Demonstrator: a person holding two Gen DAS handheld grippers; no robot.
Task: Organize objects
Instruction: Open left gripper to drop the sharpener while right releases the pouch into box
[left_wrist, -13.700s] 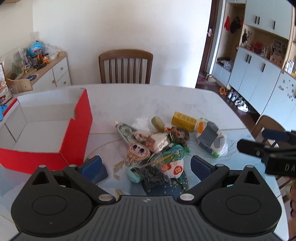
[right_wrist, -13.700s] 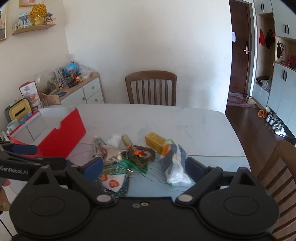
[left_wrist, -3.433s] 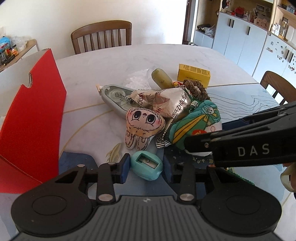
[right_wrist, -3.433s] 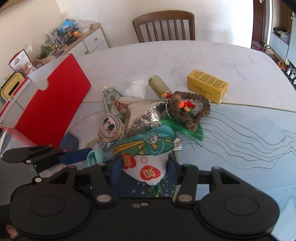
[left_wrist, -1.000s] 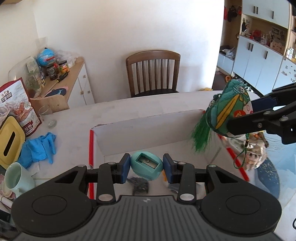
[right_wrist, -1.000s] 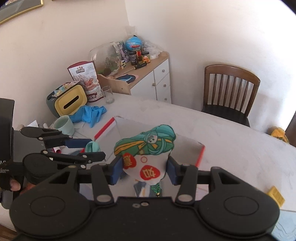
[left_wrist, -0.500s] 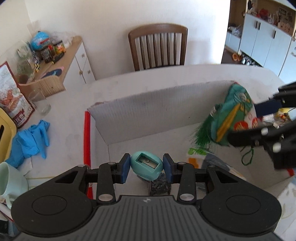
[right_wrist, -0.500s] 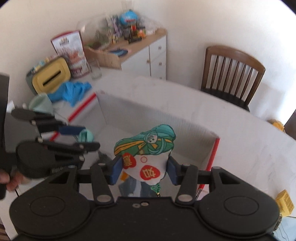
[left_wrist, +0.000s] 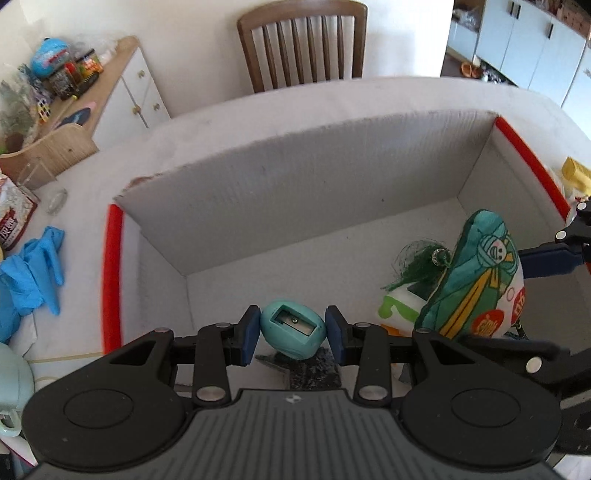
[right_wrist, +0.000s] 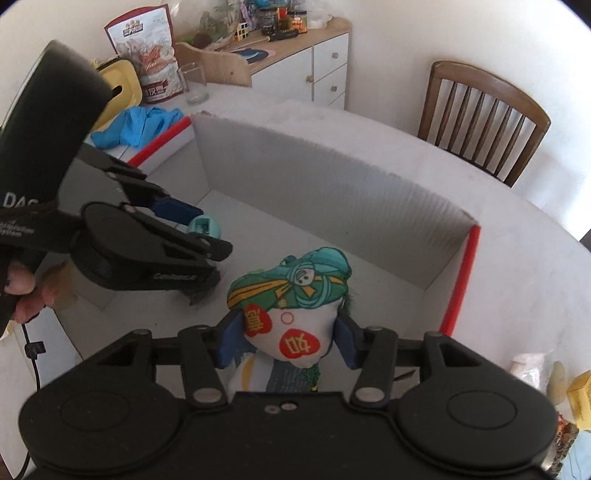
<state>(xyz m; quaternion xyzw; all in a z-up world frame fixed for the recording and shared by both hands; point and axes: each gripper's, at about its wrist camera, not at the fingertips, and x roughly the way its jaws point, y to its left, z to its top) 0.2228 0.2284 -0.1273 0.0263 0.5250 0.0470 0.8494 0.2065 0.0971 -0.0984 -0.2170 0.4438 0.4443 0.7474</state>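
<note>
My left gripper (left_wrist: 293, 334) is shut on a teal egg-shaped pencil sharpener (left_wrist: 293, 333) and holds it low inside the red-edged cardboard box (left_wrist: 295, 184). My right gripper (right_wrist: 286, 339) is shut on a green and white fabric sachet (right_wrist: 291, 306) with a green tassel, also inside the box. The sachet (left_wrist: 476, 284) shows at the right of the left wrist view. The left gripper and sharpener (right_wrist: 203, 227) show at the left of the right wrist view. A dark packet (left_wrist: 314, 373) and a white printed packet (left_wrist: 397, 308) lie on the box floor.
Blue gloves (left_wrist: 31, 262) and a pale mug (left_wrist: 11, 387) lie left of the box. A yellow box (right_wrist: 580, 398) and other loose items lie right of it. A wooden chair (left_wrist: 303, 40) and a cluttered sideboard (right_wrist: 277, 51) stand beyond the table.
Both grippers have moved down into the box, each with its object still held. The sachet now hangs close above the packets on the box floor.
</note>
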